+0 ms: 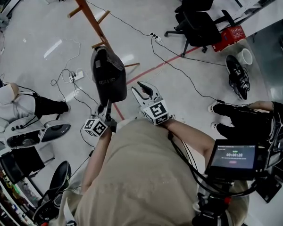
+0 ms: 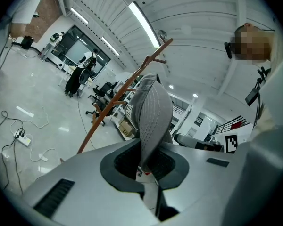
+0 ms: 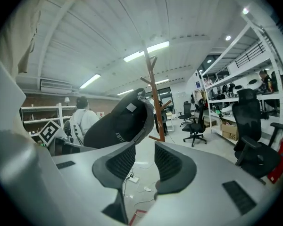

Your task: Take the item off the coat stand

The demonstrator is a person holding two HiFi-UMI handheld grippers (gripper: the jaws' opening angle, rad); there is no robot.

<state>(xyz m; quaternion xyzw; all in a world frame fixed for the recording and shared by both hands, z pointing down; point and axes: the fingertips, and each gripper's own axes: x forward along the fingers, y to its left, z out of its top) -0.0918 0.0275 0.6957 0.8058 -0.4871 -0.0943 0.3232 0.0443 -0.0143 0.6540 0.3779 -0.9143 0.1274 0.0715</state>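
Pale floor (image 1: 33, 27) lies open around the coat stand (image 1: 92, 20); cap (image 1: 108, 76) just beside it, pinched in left gripper (image 1: 106, 107); right gripper (image 1: 142, 91) spread, empty; cap's print unreadable

We find cap (image 1: 108, 74) just before coat stand (image 1: 87, 13), on our side; left gripper (image 1: 105, 109) beneath cap; right gripper (image 1: 142, 91) right of stand's foot; office chair (image 1: 198, 25) well right of stand.

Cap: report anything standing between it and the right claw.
Nothing visible does. The right claw stands open beside the cap, with only open air between them. The left claw is shut on the cap.
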